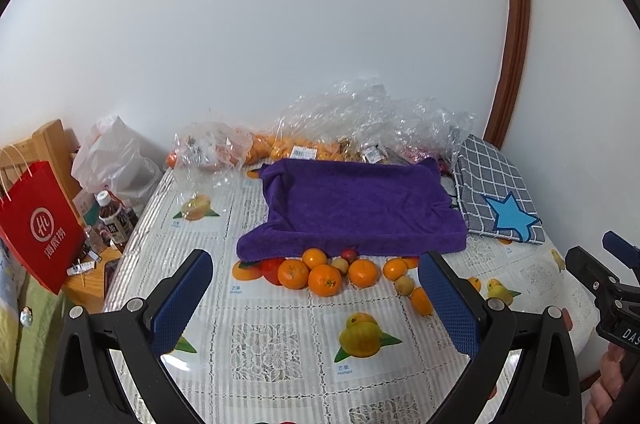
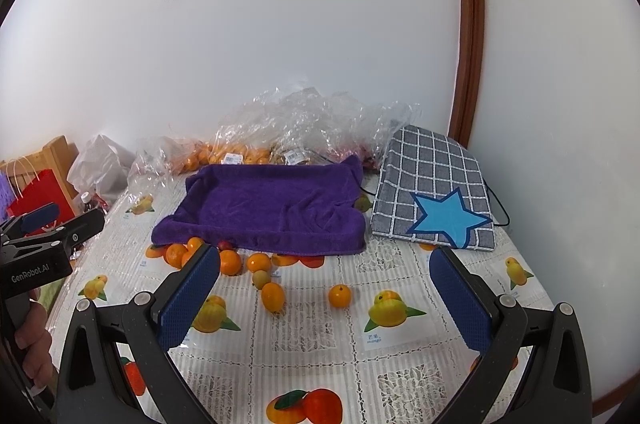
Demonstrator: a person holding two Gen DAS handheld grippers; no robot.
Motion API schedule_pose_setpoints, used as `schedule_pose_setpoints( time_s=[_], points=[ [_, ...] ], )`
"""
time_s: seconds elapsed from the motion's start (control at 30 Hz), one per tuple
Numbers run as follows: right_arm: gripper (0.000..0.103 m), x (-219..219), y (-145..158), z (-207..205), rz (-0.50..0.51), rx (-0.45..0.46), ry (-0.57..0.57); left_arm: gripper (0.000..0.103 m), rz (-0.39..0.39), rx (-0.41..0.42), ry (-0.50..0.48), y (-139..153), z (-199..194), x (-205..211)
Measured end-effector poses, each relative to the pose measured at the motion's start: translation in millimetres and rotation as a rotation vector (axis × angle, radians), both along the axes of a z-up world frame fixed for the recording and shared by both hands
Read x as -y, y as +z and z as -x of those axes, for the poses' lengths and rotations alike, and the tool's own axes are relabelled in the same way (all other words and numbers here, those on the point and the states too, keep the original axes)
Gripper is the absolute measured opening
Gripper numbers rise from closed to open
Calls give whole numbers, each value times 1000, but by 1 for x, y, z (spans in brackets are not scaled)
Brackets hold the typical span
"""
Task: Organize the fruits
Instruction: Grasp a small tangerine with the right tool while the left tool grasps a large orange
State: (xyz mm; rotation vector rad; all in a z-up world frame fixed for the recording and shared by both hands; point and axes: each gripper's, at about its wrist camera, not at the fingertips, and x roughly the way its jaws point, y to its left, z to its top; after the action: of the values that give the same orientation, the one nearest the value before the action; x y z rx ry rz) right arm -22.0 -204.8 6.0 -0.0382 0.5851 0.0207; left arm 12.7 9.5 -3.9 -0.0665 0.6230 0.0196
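Several oranges (image 1: 324, 280) lie loose on the fruit-print tablecloth (image 1: 280, 344), along the near edge of a purple towel (image 1: 352, 207). Among them are a pale small fruit (image 1: 405, 284), a small red fruit (image 1: 349, 254) and a bigger red one (image 1: 272, 270) half under the towel. My left gripper (image 1: 316, 304) is open just short of the pile, nothing between its fingers. In the right wrist view one orange (image 2: 340, 296) sits apart, with another orange (image 2: 273, 297) and a pale fruit (image 2: 261, 279) to its left. My right gripper (image 2: 324, 304) is open and empty above them.
Clear plastic bags (image 1: 360, 119) holding more oranges stand against the wall behind the towel. A grey checked bag with a blue star (image 2: 432, 199) lies at the right. Off the table's left edge are a red paper bag (image 1: 36, 224), a bottle (image 1: 114, 220) and a white bag (image 1: 116, 159).
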Motion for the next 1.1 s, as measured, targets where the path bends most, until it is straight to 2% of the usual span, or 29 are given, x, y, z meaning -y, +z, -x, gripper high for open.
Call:
schedule_pose_setpoints(
  time_s=[0.4, 0.6, 0.9, 1.1],
  points=[
    [103, -2, -50, -37, 5, -79, -24, 103, 16, -91, 31, -54, -30, -23],
    [101, 5, -84, -64, -14, -158, -35, 103, 22, -135, 49, -81, -43, -36],
    [92, 21, -126, -90, -39, -250, -34, 103, 28, -179, 91, -109, -61, -56],
    [79, 25, -148, -99, -54, -278, -20, 102, 36, -187, 81, -118, -70, -61]
  ],
)
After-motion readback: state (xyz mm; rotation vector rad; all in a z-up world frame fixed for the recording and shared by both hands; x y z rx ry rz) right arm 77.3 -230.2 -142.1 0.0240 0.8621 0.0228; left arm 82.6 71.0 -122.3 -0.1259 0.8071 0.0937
